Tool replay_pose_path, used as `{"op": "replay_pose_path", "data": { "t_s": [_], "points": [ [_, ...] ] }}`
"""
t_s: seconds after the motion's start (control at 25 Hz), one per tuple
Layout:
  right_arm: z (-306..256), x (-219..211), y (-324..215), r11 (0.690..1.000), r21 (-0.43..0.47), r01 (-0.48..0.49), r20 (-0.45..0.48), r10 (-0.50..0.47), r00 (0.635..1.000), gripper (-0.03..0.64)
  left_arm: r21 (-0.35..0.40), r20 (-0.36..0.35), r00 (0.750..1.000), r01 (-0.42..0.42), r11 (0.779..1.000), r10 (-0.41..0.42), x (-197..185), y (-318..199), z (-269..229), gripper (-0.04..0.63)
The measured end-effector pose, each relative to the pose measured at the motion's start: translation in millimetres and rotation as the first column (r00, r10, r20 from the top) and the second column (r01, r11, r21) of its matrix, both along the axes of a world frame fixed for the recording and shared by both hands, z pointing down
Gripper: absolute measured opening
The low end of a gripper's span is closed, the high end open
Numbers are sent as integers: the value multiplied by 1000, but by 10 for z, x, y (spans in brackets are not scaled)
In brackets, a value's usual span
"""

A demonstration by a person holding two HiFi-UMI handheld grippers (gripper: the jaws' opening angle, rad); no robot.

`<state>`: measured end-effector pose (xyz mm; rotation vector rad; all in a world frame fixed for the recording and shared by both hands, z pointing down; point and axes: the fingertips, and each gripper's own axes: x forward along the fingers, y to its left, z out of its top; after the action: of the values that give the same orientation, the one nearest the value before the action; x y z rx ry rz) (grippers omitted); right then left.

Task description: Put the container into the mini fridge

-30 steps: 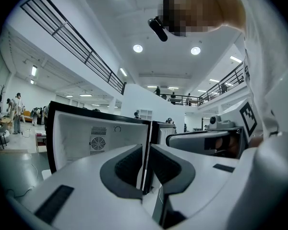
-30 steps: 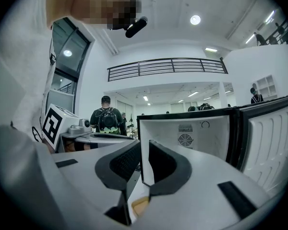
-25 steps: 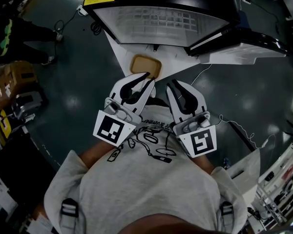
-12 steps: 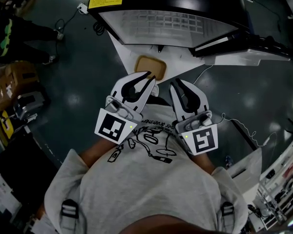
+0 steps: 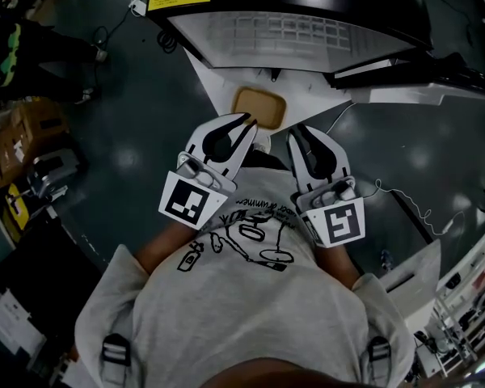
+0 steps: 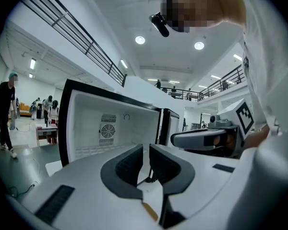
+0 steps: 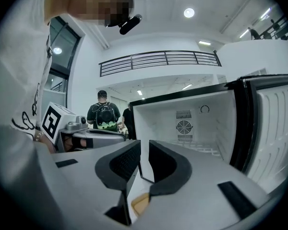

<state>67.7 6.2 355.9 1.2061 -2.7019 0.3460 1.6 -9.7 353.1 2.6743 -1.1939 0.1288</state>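
Container [image 5: 259, 105] lies apparently untouched just ahead-left of right tool [image 5: 297, 132].

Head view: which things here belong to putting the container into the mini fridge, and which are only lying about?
For the job:
container, lying in front of the fridge
mini fridge, door open

Lying about:
white cable, at the right
cardboard box, at the left
bystander

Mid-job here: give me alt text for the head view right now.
The left claw and right claw, both empty, point side by side at a tan container on a white sheet before the open mini fridge. The left claw's jaws have just been closing, nothing between them.
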Motion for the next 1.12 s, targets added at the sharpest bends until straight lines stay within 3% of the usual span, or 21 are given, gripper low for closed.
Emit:
{"op": "replay_pose_path", "data": {
  "t_s": [0.56,1.12],
  "points": [
    [466,-14,-68,999,-30,-32,-51,31,998,67,-47,41,999,-16,999,18,-100,-63,508,54],
    [1109,69,-98,991,-127,-39,-128,23,991,71,-118,89,994,-54,992,64,-137,-124,1151,55]
  ]
}}
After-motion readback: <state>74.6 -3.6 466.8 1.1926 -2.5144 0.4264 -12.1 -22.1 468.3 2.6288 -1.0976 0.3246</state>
